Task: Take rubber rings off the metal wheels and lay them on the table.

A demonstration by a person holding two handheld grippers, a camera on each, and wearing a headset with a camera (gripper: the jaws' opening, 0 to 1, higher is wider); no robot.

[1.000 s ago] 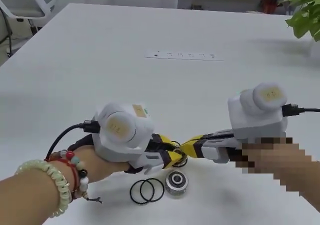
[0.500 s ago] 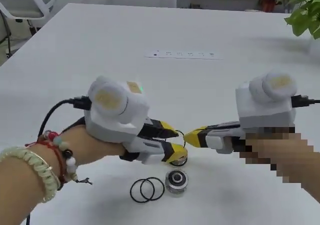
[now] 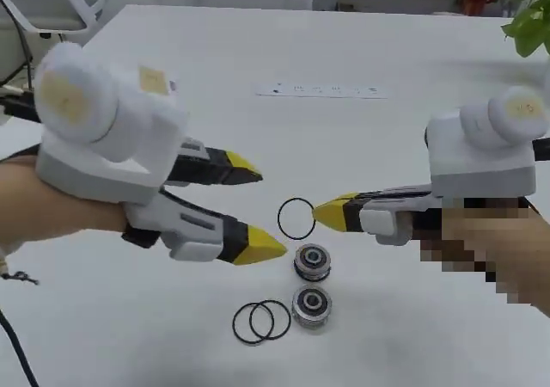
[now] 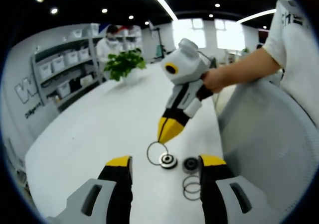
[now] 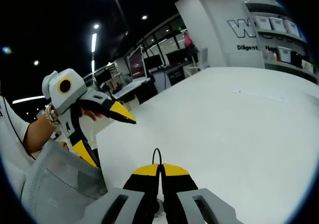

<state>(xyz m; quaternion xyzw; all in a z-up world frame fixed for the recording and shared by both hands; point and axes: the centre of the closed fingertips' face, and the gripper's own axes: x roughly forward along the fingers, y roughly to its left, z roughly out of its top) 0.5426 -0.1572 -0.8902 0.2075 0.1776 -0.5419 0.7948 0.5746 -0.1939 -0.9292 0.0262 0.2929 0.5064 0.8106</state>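
Where the white table (image 3: 172,77) comes nearest the viewer, items are listed outward.

1. Loose rubber rings (image 3: 262,321): two thin black loops, flat on the table and overlapping each other. They lie just left of the near metal wheel.
2. Near metal wheel (image 3: 310,306): small and round, on its side with the hub facing up. Whether a ring still sits on it cannot be told.
3. Far metal wheel (image 3: 312,262): same type, same attitude, just beyond the first. Its rim looks dark; whether that is a ring is unclear.
4. Left gripper (image 3: 271,211): held above the table to the left of the wheels. Its yellow-tipped jaws are spread wide with nothing between them. The lower tip sits just left of the far wheel.
5. Held rubber ring (image 3: 296,218): one black loop, lifted off the table and caught by its right edge. In the head view it sits just beyond the far wheel, between the two grippers.
6. Right gripper (image 3: 316,213): comes in from the right, jaws closed tight together, pinching the held rubber ring at the tips.
7. Socket strip (image 3: 320,90): flat and white, set into the table, well beyond the grippers.
8. Chair (image 3: 51,9): white frame, past the far left corner.
9. Plant (image 3: 528,13): green leaves at the far right edge.
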